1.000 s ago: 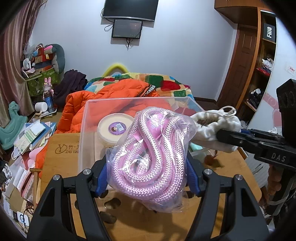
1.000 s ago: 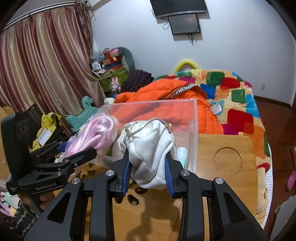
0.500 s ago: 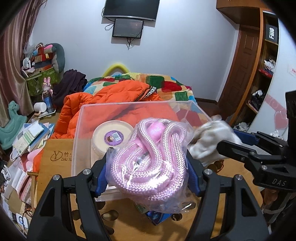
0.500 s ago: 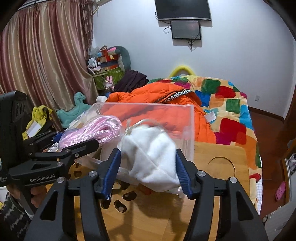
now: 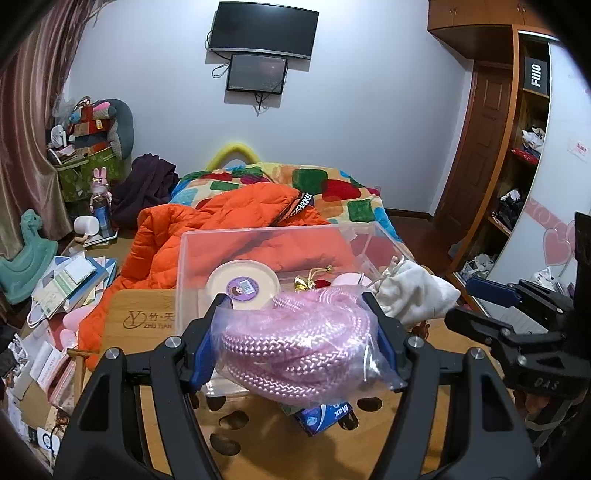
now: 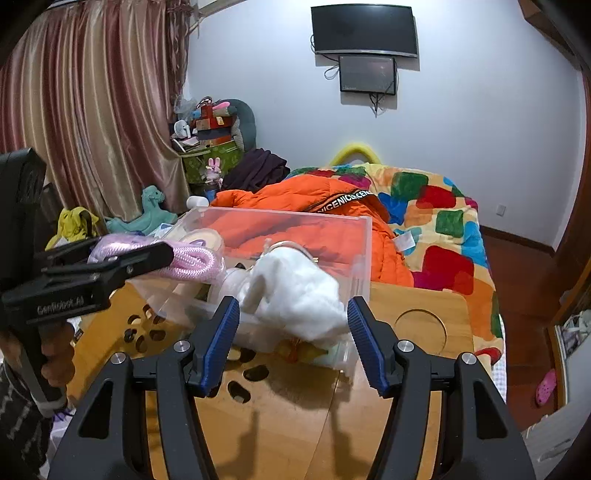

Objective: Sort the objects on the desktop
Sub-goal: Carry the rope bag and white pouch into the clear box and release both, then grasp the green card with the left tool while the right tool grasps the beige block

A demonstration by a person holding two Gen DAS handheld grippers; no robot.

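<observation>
- The bagged pink rope (image 5: 295, 343) is squeezed by the left claw (image 5: 295, 332) above the clear box (image 5: 258, 236).
- The right claw (image 6: 291, 321) is spread wide; the white pouch (image 6: 295, 291) is seen at 12 o'clock, on the box rim.

A pale wall (image 5: 369, 110) fills the twelve o'clock side, with a dark television (image 5: 263, 34) mounted high and a smaller screen (image 5: 257, 74) just beneath it. Below them sits a bed (image 6: 439, 218) under a patchwork quilt, an orange jacket (image 5: 236, 225) heaped on it. Pinkish curtains (image 6: 92, 122) hang at nine o'clock, while a brown door (image 5: 476, 147) and open shelves (image 5: 524, 155) stand at three o'clock.
</observation>
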